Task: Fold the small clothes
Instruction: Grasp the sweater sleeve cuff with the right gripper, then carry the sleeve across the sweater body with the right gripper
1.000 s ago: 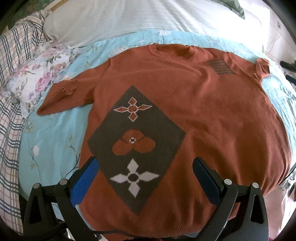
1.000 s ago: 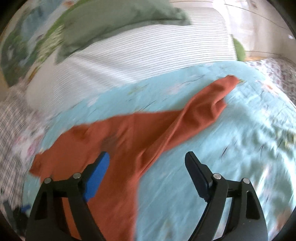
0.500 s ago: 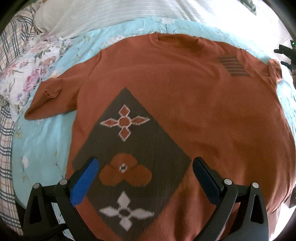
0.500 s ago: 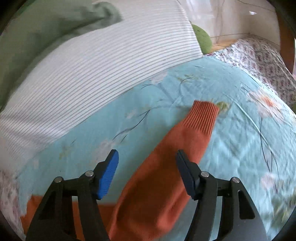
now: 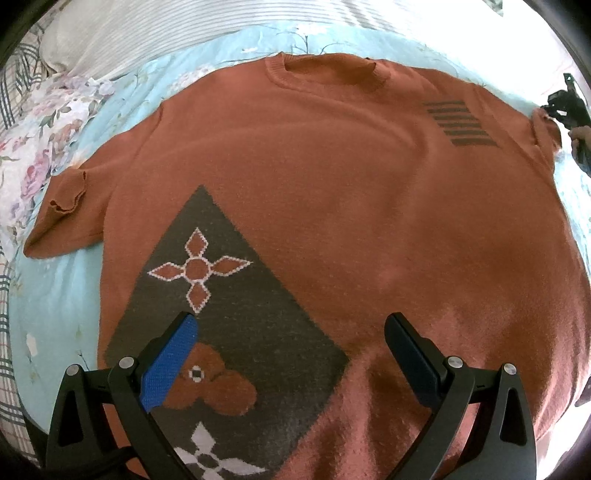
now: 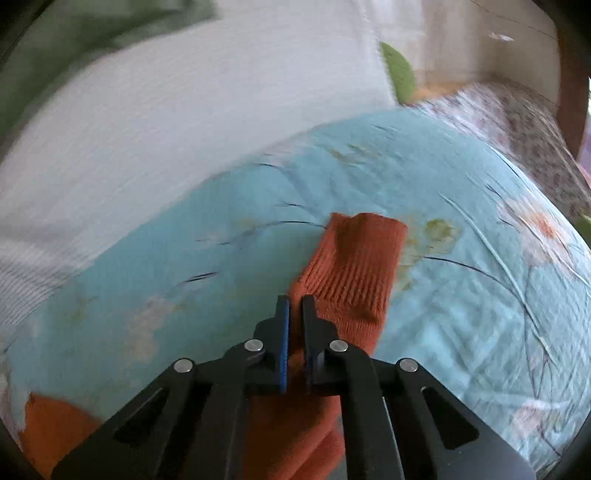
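A rust-orange sweater lies flat, front up, on a light blue floral sheet. It has a dark diamond panel with flower motifs and a striped patch. Its left sleeve is folded short. My left gripper hovers open and empty over the lower front. In the right wrist view my right gripper is shut on the left edge of the sweater's right sleeve, near its ribbed cuff. The right gripper also shows small at the far right of the left wrist view.
A white striped pillow lies beyond the collar and also shows in the right wrist view. A floral cloth and plaid bedding lie at the left. A patterned bedspread and a green item lie beyond.
My right gripper has moved out along the sleeve to the cuff and closed on it. My left gripper has moved forward over the sweater, still open.
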`<state>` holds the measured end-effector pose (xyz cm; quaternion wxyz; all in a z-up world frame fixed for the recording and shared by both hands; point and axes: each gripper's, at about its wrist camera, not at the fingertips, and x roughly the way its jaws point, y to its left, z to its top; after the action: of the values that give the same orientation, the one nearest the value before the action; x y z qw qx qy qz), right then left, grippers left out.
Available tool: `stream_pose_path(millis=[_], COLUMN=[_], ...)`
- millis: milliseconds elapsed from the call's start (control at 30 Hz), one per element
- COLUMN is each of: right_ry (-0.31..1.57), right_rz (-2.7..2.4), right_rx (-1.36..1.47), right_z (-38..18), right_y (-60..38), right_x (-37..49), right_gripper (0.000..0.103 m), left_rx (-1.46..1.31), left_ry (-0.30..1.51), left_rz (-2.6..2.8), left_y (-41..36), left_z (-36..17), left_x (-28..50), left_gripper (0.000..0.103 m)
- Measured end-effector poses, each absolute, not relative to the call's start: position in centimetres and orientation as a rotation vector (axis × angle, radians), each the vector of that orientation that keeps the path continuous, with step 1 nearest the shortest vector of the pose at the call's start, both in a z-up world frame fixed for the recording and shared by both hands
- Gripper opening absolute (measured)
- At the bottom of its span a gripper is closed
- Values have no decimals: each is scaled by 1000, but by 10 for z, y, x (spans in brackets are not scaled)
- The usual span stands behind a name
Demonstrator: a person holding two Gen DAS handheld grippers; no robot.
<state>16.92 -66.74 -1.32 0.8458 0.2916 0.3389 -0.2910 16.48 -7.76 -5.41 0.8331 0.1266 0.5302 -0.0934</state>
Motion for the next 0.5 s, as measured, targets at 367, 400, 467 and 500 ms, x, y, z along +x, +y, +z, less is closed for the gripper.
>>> stream_pose_path(millis=[367, 400, 467, 500], right_ry=[676, 681, 689, 694], right_rz=[-57, 11, 99, 146], right_rx=[625, 627, 633, 641], right_z=[27, 29, 30, 29], right_y=[-474, -446, -410, -390], right_x=[199, 206, 218, 224], right_gripper=[7, 7, 7, 7], left_rx=[188, 178, 147, 130], left_ry=[1078, 1076, 1077, 1078], left_rz=[-207, -201, -195, -192], left_y=[-57, -53, -45, -41], left_z=[-38, -38, -36, -36], left_x=[151, 149, 145, 145], left_gripper=[102, 102, 102, 101])
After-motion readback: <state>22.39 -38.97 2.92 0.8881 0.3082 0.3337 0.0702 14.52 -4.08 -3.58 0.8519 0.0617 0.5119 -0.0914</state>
